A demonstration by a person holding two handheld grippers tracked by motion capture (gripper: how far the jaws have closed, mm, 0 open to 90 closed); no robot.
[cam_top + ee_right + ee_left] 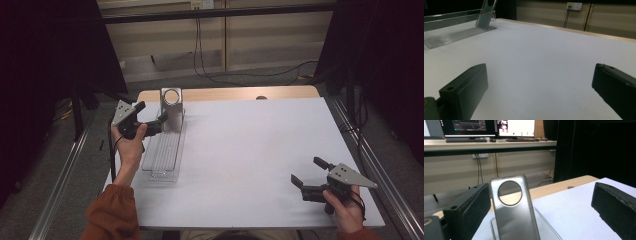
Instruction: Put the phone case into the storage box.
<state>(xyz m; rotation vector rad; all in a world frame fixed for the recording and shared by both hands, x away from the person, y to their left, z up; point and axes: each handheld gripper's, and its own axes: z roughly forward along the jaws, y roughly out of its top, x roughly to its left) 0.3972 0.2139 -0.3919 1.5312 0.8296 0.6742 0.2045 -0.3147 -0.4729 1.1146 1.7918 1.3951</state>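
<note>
High view: our left gripper spread beside phone case on tray; right gripper spread, far off. Clumsy closing could topple case.

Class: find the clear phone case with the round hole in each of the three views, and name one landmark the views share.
High view: phone case stands upper left, at the far end of the clear tray.
Left gripper view: lower centre, between the jaws, nearer the left one.
Right gripper view: top left, cut off by the frame's top edge.
Shared landmark: the tray it stands in.
</note>
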